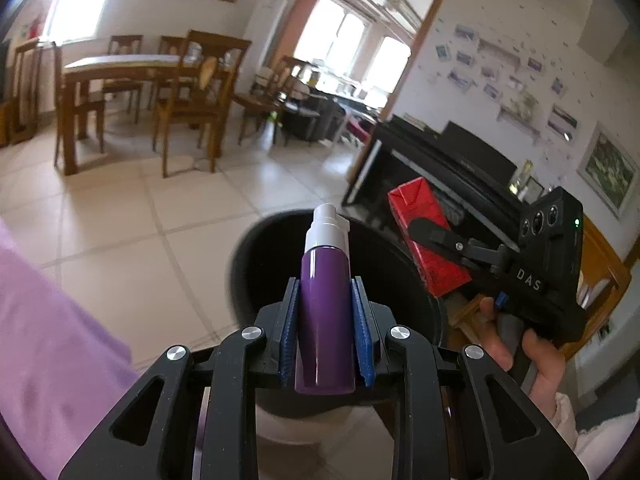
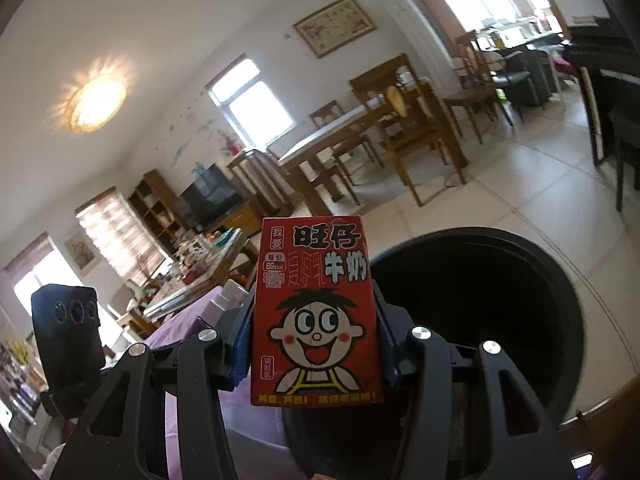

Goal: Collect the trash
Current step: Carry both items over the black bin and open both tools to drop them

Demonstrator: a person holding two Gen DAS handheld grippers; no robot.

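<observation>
A purple spray bottle point(image 1: 325, 312) with a white top is clamped between the blue pads of my left gripper point(image 1: 325, 286), which is shut on it. The bottle points out over the mouth of a black bin point(image 1: 248, 240). My right gripper point(image 2: 316, 300) is shut on a red milk carton point(image 2: 316, 312) with a cartoon face. The bin point(image 2: 520, 236) lies just to the carton's right. In the left wrist view the carton point(image 1: 430, 248) hangs at the bin's far right rim, in the right gripper point(image 1: 424, 232), which a hand point(image 1: 520, 344) holds.
The bin stands on a pale tiled floor point(image 1: 120, 220). A wooden dining table point(image 1: 120, 64) with chairs is further back. A black piano point(image 1: 440, 160) stands right behind the bin. Purple cloth point(image 1: 48, 320) fills the left edge.
</observation>
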